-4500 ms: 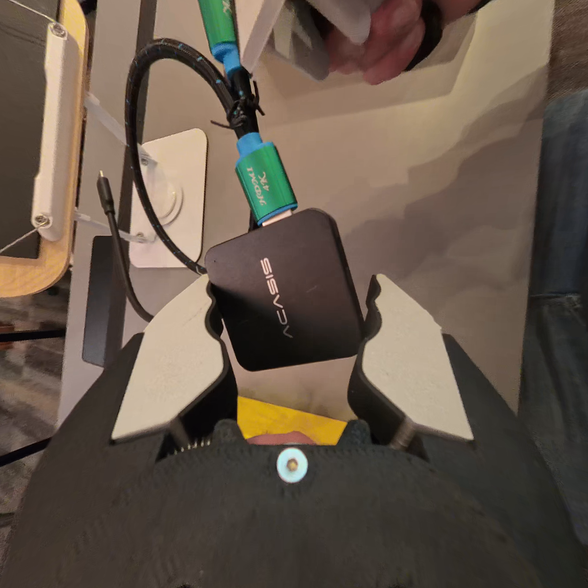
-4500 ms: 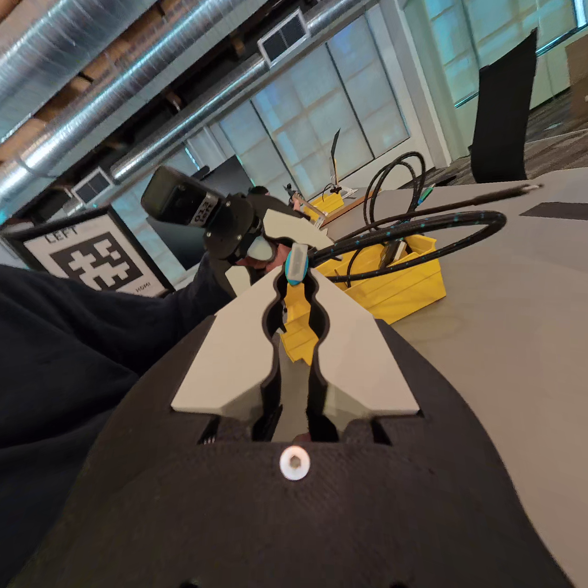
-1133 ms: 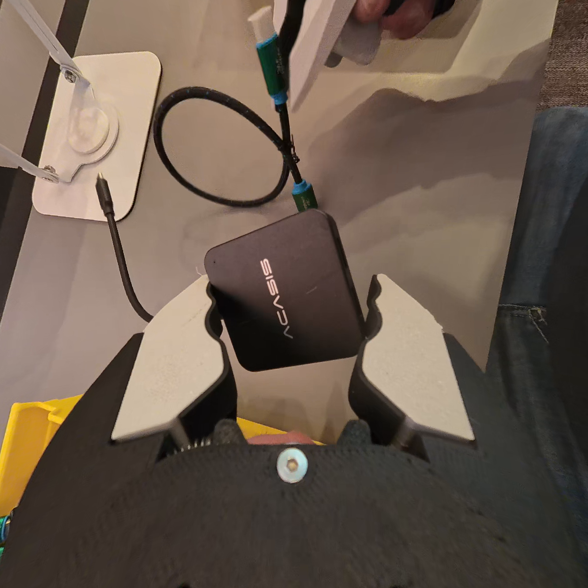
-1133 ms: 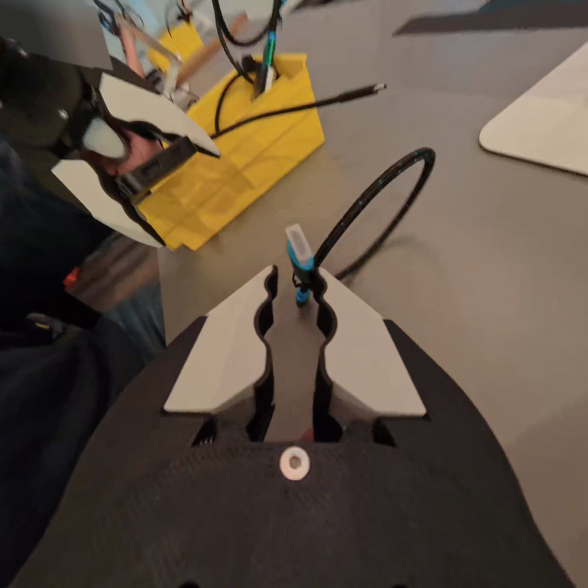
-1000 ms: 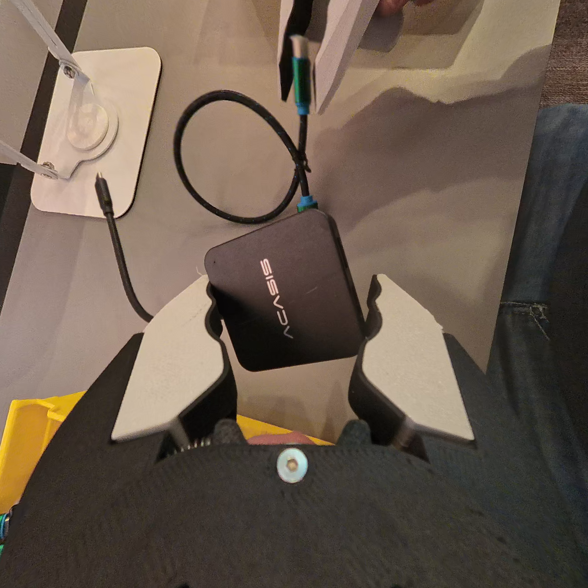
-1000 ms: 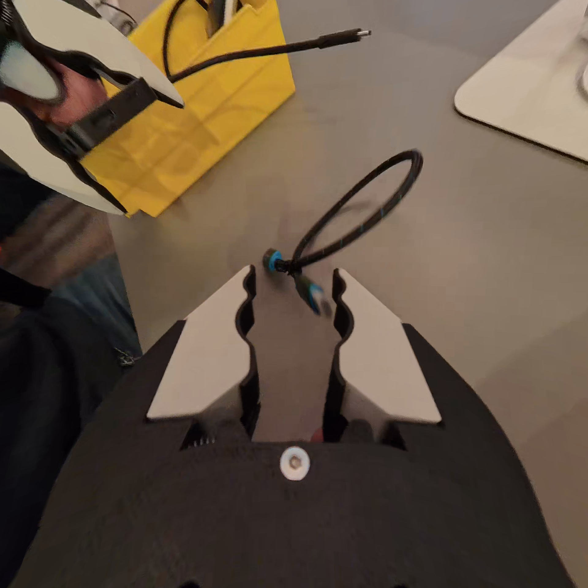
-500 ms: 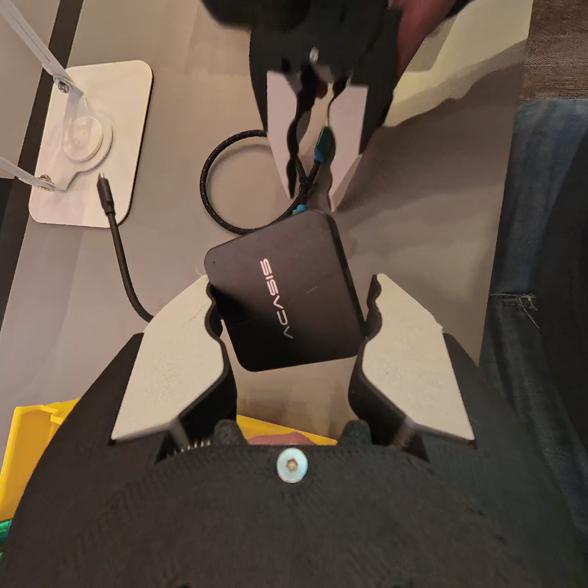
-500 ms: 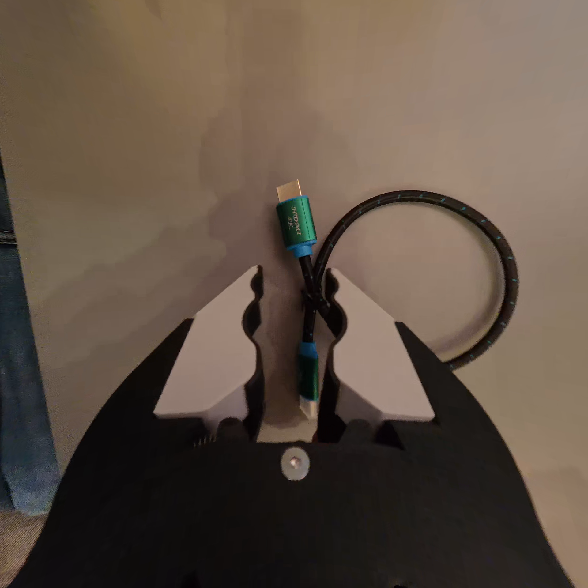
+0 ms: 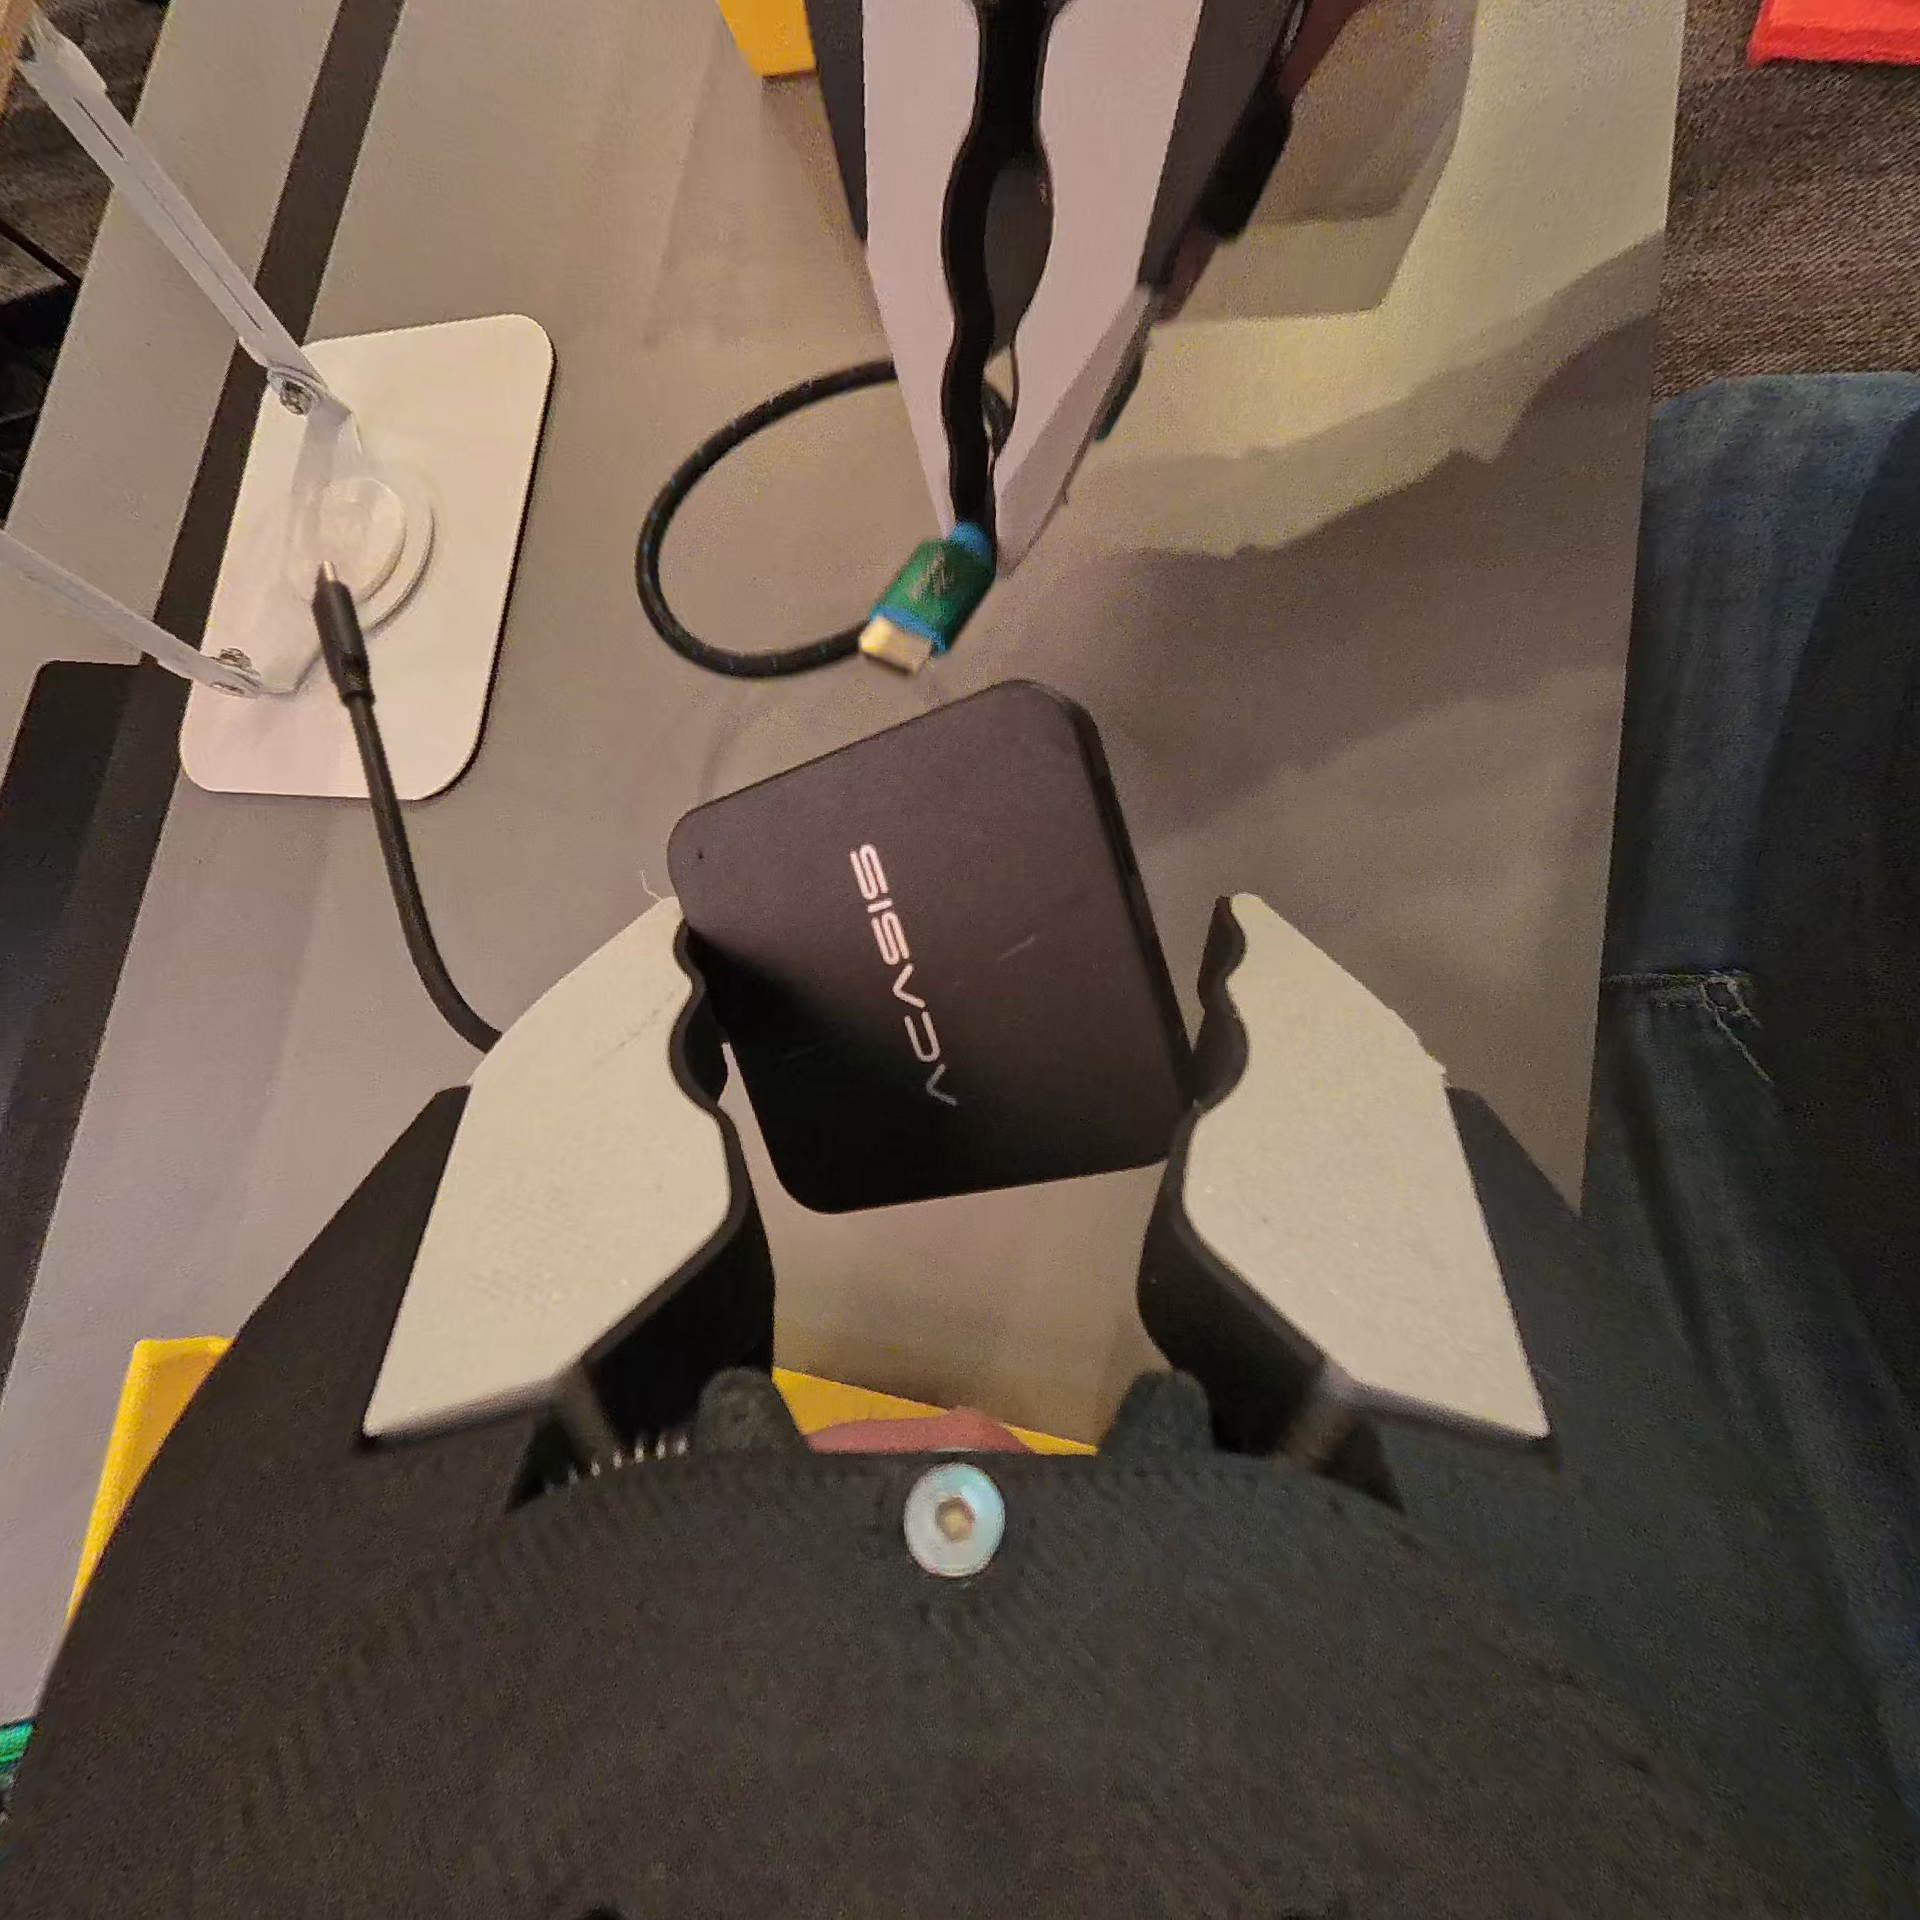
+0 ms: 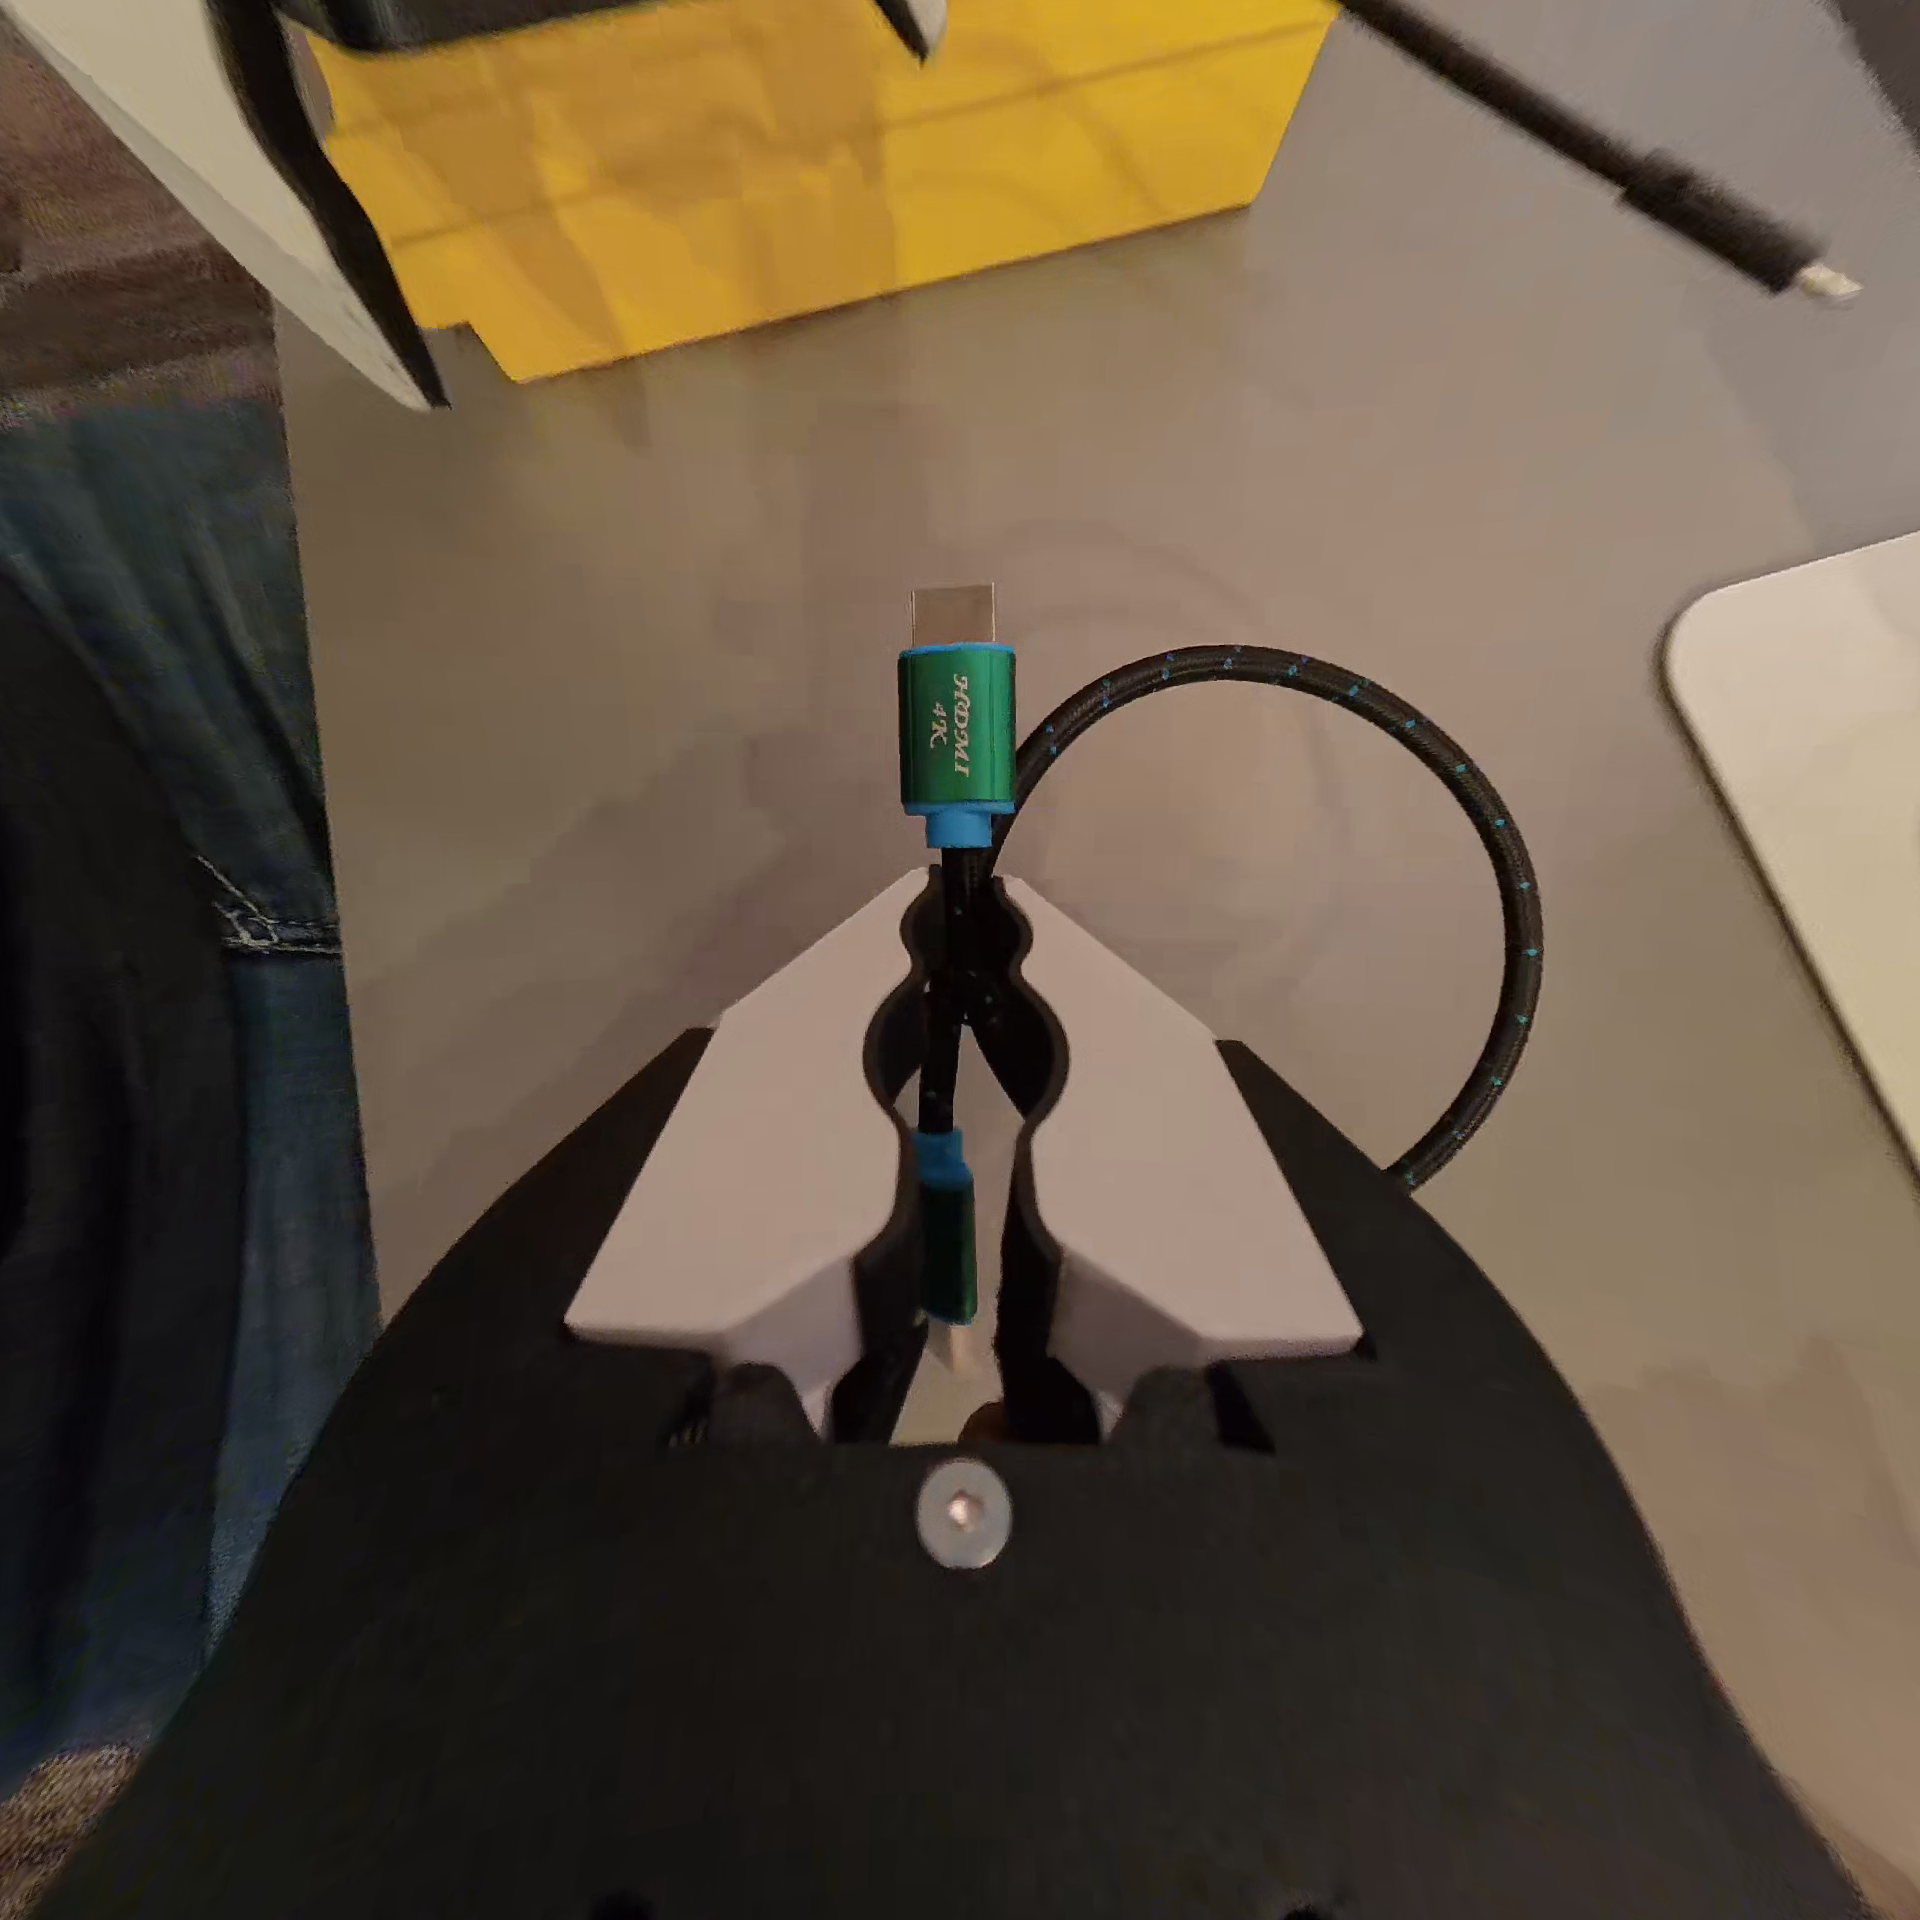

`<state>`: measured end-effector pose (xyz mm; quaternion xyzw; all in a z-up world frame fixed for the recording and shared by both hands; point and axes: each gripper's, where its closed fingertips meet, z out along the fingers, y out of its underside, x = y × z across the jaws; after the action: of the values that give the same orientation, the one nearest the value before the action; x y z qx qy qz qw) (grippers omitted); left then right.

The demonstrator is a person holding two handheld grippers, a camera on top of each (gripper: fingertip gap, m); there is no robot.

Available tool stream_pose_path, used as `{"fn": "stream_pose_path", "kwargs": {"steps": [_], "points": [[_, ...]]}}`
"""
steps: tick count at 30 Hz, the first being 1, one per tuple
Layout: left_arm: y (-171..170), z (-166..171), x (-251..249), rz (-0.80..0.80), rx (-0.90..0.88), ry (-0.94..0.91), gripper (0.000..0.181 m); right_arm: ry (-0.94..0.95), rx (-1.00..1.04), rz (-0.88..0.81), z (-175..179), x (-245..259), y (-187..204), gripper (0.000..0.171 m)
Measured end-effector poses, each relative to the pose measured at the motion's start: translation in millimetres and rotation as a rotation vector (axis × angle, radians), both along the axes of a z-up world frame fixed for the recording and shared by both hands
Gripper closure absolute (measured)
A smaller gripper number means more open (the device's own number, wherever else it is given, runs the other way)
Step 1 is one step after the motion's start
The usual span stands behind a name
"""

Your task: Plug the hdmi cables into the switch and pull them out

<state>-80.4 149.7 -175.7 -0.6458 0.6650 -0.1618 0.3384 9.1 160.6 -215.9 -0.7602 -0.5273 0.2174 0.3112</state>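
Observation:
My left gripper (image 9: 956,925) is shut on the black switch (image 9: 925,945), one finger on each side edge. My right gripper (image 10: 961,883), which comes in from the top of the left wrist view (image 9: 971,499), is shut on the black braided HDMI cable (image 10: 1455,831) just behind its green plug (image 10: 951,727). That plug (image 9: 925,603) points at the switch's far edge with a small gap between them. The cable's second green plug (image 10: 945,1257) lies between my right fingers near the palm. The rest of the cable curls in a loop (image 9: 707,540).
The switch's own black lead (image 9: 384,831) ends in a small free plug (image 9: 338,613) over a white stand base (image 9: 416,520). A yellow bin (image 10: 831,177) stands behind the left gripper (image 10: 312,208). A person's jeans (image 9: 1766,831) border the grey table (image 9: 1351,727). Some 11 cm of space lies between my two pairs of fingers.
My right gripper has shut on the cable behind the plug. The plug that sat at the switch's far edge is now out, a short way from it. The left gripper kept hold of the switch.

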Motion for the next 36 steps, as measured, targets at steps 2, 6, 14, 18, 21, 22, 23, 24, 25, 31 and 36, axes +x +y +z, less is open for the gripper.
{"fn": "stream_pose_path", "kwargs": {"steps": [2, 6, 14, 18, 21, 22, 23, 24, 25, 31, 36], "points": [[0.3, 1.8, -0.3, 0.002, 0.004, -0.003, 0.093, 0.020, 0.037, -0.034, 23.0, 12.3, -1.1, 0.166], [1.3, 1.5, -1.2, 0.007, 0.009, 0.002, 0.093, 0.050, 0.144, -0.161, 81.5, 58.8, -6.4, 0.167], [0.5, -3.5, 0.7, 0.004, 0.011, 0.019, 0.093, -0.101, 0.157, -0.592, 91.7, 229.3, -33.5, 0.167], [-0.1, -5.3, 3.8, 0.000, 0.008, 0.024, 0.093, -0.182, -0.008, -0.743, 36.2, 285.8, -55.2, 0.167], [-1.2, -6.6, 7.4, -0.006, 0.009, 0.029, 0.093, -0.197, -0.102, -0.773, -7.6, 297.2, -57.6, 0.166], [-1.7, -6.5, 8.6, -0.007, 0.010, 0.030, 0.093, -0.190, -0.126, -0.784, -18.4, 297.8, -56.1, 0.165], [-2.1, -6.3, 9.5, -0.008, 0.011, 0.031, 0.093, -0.186, -0.154, -0.782, -26.8, 296.8, -55.9, 0.160], [-2.4, -6.1, 10.0, -0.007, 0.013, 0.032, 0.093, -0.203, -0.182, -0.774, -33.1, 297.0, -57.2, 0.153], [-2.7, -5.7, 10.4, -0.007, 0.015, 0.033, 0.093, -0.208, -0.188, -0.776, -33.4, 297.3, -57.1, 0.147], [-8.3, 0.3, 16.3, -0.029, 0.023, 0.015, 0.093, -0.161, 0.030, -0.692, 51.6, 266.5, -48.0, 0.139], [-26.3, 10.4, 35.1, -0.106, 0.100, 0.017, 0.093, 0.280, 0.040, -0.300, 118.1, 104.0, -37.5, 0.126]]}}
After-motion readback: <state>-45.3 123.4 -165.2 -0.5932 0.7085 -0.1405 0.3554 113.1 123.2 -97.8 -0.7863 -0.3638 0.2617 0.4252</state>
